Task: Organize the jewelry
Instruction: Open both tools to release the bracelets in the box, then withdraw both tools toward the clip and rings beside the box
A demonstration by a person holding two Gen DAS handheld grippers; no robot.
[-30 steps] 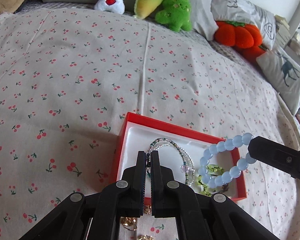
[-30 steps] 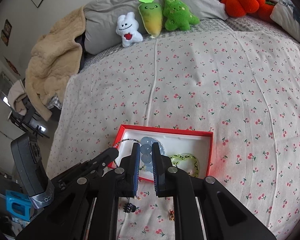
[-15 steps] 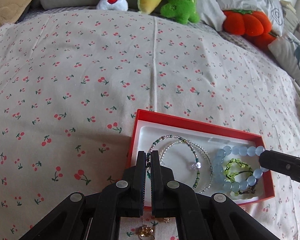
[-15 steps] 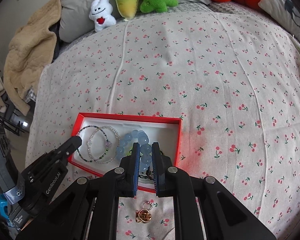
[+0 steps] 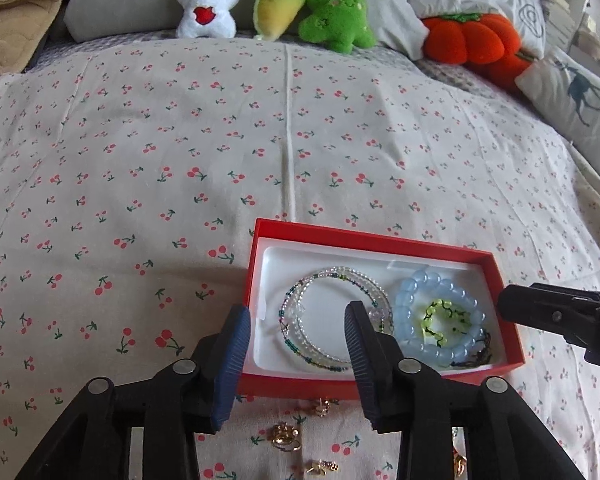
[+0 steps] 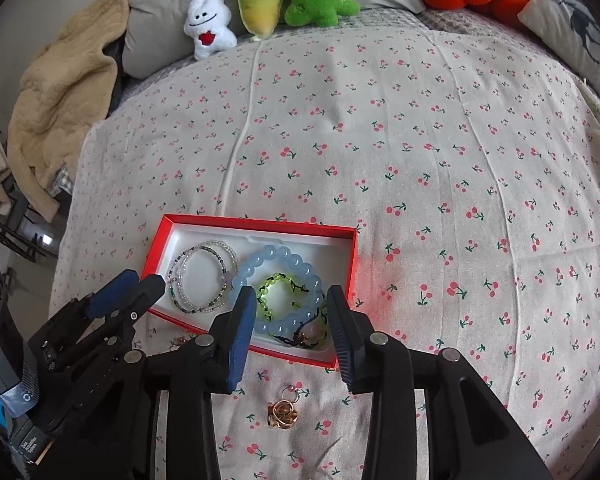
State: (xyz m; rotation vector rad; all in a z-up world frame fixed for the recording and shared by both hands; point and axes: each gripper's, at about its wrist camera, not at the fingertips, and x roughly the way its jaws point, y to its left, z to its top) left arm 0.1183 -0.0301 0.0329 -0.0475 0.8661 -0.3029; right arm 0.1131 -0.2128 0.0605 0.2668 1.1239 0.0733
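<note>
A red box with a white lining lies on the cherry-print bedsheet. In it lie a pale blue bead bracelet, a green bead bracelet, thin beaded bangles and a dark cord piece. My left gripper is open and empty over the box's near left edge. My right gripper is open and empty over the box's near right part. Gold earrings lie on the sheet in front of the box.
Plush toys, an orange pumpkin cushion and pillows line the far side of the bed. A beige blanket hangs at the left. Wide sheet stretches beyond the box.
Both grippers have opened. The right gripper let go of the blue bead bracelet, which now lies in the box around the green one. Both grippers drew back slightly.
</note>
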